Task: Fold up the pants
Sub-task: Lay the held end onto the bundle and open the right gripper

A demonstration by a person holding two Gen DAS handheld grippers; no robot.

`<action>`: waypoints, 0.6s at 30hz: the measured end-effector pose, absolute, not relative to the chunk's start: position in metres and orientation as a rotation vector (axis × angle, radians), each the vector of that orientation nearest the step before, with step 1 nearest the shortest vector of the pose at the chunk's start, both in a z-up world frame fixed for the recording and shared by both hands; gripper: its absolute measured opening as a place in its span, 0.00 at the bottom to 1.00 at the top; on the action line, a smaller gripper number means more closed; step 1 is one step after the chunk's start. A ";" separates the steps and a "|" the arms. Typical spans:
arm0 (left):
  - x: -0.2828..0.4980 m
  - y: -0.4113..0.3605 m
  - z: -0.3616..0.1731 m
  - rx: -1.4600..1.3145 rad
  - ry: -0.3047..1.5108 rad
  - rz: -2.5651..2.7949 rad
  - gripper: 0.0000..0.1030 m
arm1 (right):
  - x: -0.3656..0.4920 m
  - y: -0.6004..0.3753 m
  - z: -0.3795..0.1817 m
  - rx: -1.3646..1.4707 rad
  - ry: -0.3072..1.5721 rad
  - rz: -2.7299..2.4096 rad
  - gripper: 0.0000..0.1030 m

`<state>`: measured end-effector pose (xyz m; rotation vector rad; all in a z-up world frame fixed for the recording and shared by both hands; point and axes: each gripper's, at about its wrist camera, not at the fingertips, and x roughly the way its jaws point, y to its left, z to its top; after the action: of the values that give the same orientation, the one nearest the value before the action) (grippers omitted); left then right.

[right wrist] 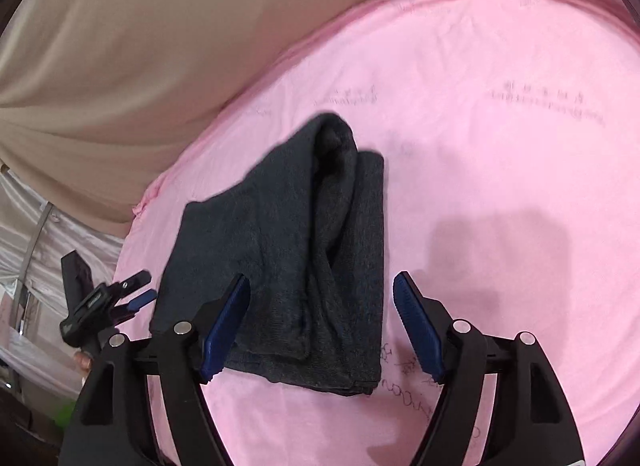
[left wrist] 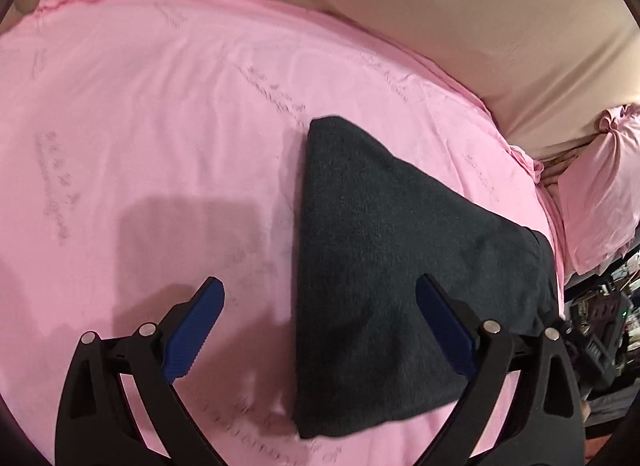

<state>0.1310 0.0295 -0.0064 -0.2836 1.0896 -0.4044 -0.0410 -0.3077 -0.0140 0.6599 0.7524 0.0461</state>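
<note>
- Our left hand-held gripper [left wrist: 320, 318] and right hand-held gripper [right wrist: 322, 314] hover released, grasping nothing.
- The pants [right wrist: 288, 250] lie folded on the pink bed [right wrist: 500, 169], probably finished.

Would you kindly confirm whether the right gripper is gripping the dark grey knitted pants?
No, the right gripper is open above the dark grey knitted pants, which lie folded on the pink bedsheet.
</note>
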 end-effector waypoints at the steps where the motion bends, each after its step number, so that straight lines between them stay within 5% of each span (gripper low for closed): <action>1: 0.134 0.023 -0.011 -0.278 1.104 -0.422 0.90 | -0.038 -0.307 -0.019 0.670 0.759 0.062 0.70; 3: 0.135 0.013 -0.016 -0.225 1.078 -0.409 0.79 | -0.035 -0.307 -0.023 0.686 0.718 0.078 0.71; 4: 0.134 0.009 -0.016 -0.195 1.069 -0.403 0.47 | -0.032 -0.306 -0.024 0.689 0.720 0.086 0.62; 6: 0.135 0.006 -0.017 -0.194 1.090 -0.423 0.25 | -0.026 -0.303 -0.022 0.715 0.732 0.114 0.34; 7: 0.136 0.007 -0.015 -0.207 1.097 -0.434 0.15 | -0.026 -0.298 -0.015 0.692 0.730 0.108 0.29; 15: 0.073 0.070 0.039 -0.256 1.061 -0.486 0.10 | -0.073 -0.260 0.029 0.606 0.717 0.250 0.27; 18: 0.051 0.084 0.012 -0.206 1.137 -0.437 0.13 | -0.078 -0.252 -0.017 0.555 0.839 0.150 0.40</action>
<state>0.0508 0.0844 0.0122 -0.2058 1.1365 -0.4374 -0.0780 -0.2517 -0.0166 0.5553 0.8390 0.1499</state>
